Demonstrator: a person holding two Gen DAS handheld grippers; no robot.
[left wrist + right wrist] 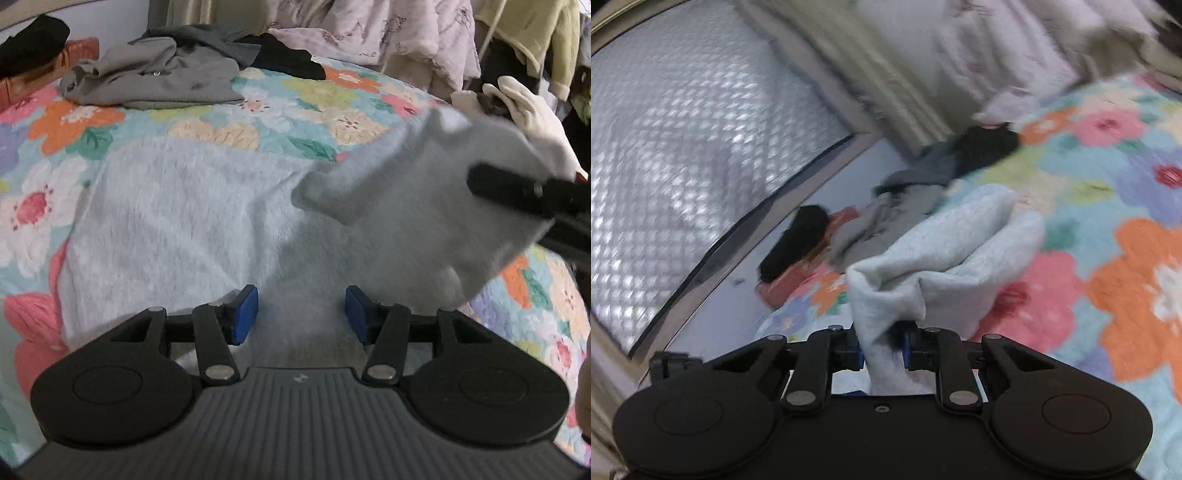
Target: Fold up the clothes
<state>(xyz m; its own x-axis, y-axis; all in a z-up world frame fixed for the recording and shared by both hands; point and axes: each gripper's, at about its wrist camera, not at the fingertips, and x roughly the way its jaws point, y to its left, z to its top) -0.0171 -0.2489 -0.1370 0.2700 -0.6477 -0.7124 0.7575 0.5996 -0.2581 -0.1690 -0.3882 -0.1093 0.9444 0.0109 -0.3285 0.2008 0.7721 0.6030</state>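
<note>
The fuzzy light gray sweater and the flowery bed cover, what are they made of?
The light gray sweater looks like a soft, brushed knit, maybe wool or a fluffy synthetic: its surface is hairy and matte, and it droops limply where the right gripper pinches it. The flowery bed cover looks like quilted cotton or polyester: stitched lines puff up the printed flowers. The exact fibres cannot be told.

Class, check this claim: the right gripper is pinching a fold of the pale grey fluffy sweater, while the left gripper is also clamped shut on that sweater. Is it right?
Not quite. The right gripper does pinch the pale grey sweater, but the left gripper is not clamped on it: in the left wrist view its blue fingers stand apart above the fabric, gripping nothing.
</note>
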